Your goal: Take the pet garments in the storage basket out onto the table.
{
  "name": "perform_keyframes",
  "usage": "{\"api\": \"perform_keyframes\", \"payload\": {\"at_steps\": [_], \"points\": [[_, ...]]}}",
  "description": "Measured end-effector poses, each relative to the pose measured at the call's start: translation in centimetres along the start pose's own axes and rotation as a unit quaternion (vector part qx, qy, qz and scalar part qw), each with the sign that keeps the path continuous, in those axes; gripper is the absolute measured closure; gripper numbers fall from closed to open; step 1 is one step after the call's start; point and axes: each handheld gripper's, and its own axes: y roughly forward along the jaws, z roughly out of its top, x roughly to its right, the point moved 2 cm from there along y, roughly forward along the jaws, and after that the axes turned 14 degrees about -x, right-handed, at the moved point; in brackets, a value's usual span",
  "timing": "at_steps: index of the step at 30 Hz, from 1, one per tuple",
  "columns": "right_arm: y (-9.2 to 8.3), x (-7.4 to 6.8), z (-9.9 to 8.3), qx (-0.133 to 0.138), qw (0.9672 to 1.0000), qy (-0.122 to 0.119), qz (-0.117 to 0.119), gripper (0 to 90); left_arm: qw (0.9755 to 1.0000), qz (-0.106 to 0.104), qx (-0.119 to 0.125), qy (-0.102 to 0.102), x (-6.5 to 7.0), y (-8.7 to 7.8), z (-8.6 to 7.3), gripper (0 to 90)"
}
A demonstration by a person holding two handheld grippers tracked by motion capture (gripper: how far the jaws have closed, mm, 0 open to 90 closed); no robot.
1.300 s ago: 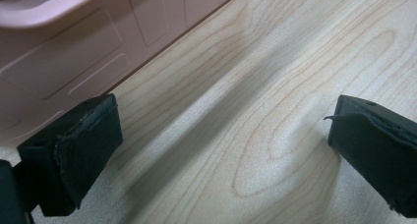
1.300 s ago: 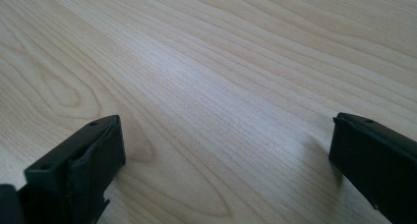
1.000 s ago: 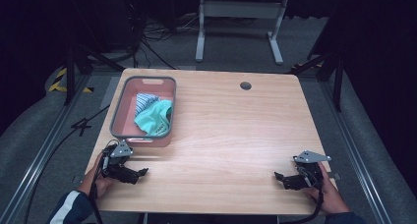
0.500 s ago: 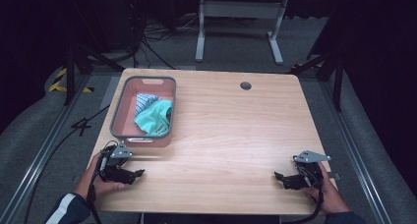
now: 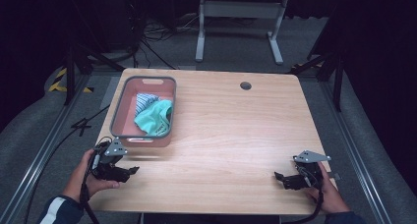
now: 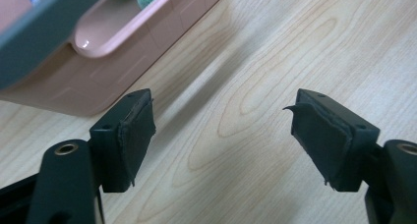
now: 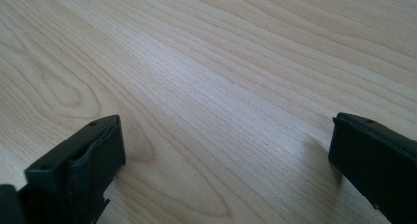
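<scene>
**Seemingly done: cloths in the basket, both grippers empty**

Leftmost, the left gripper (image 5: 129, 171) rests at the table's (image 5: 236, 130) near left corner, jaws spread wide with nothing between them, just below the pink basket (image 5: 129, 137). Inside the basket lie a teal cloth (image 5: 155, 118) and a striped cloth (image 5: 144, 100), so the putting-away looks finished; nothing loose remains on the wood. At the right, the right gripper (image 5: 282, 177) sits wide and empty. Against the earlier frames, only the left hand has drifted slightly lower.
</scene>
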Motion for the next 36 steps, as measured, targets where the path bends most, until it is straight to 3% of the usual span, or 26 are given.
{"api": "perform_keyframes", "payload": {"at_steps": [9, 16, 17, 21, 25, 32, 34, 36], "points": [[0.0, 0.0, 0.0, 0.000, 1.0000, 0.000, 0.000, 0.6, 0.9995, 0.005, 0.031, 0.004, -0.8, -2.5, 1.2, 22.7], [0.0, 0.0, 0.0, 0.000, 1.0000, 0.001, -0.001, 0.6, 0.9983, 0.029, 0.049, 0.006, -2.0, -4.4, 2.8, 21.3], [0.0, 0.0, 0.0, 0.000, 1.0000, 0.001, -0.001, 0.6, 0.9981, 0.034, 0.050, 0.006, -2.6, -4.7, 3.6, 21.3], [0.0, 0.0, 0.0, 0.000, 1.0000, 0.002, -0.001, 0.5, 0.9983, 0.040, 0.043, 0.000, -3.7, -4.8, 5.2, 20.8], [0.0, 0.0, 0.0, 0.000, 1.0000, 0.002, -0.001, 0.6, 0.9985, 0.046, 0.027, 0.010, -4.6, -4.7, 7.0, 20.5], [0.0, 0.0, 0.0, 0.000, 1.0000, 0.001, -0.001, 0.6, 0.9984, 0.053, -0.004, 0.022, -5.6, -3.4, 9.7, 21.4], [0.0, 0.0, 0.0, 0.000, 1.0000, 0.000, -0.001, 0.6, 0.9989, 0.040, -0.009, 0.023, -5.8, -2.8, 10.6, 21.5], [0.0, 0.0, 0.0, 0.000, 1.0000, 0.001, -0.001, 0.6, 0.9982, 0.045, -0.026, 0.028, -6.1, -2.1, 11.3, 21.5]]}}
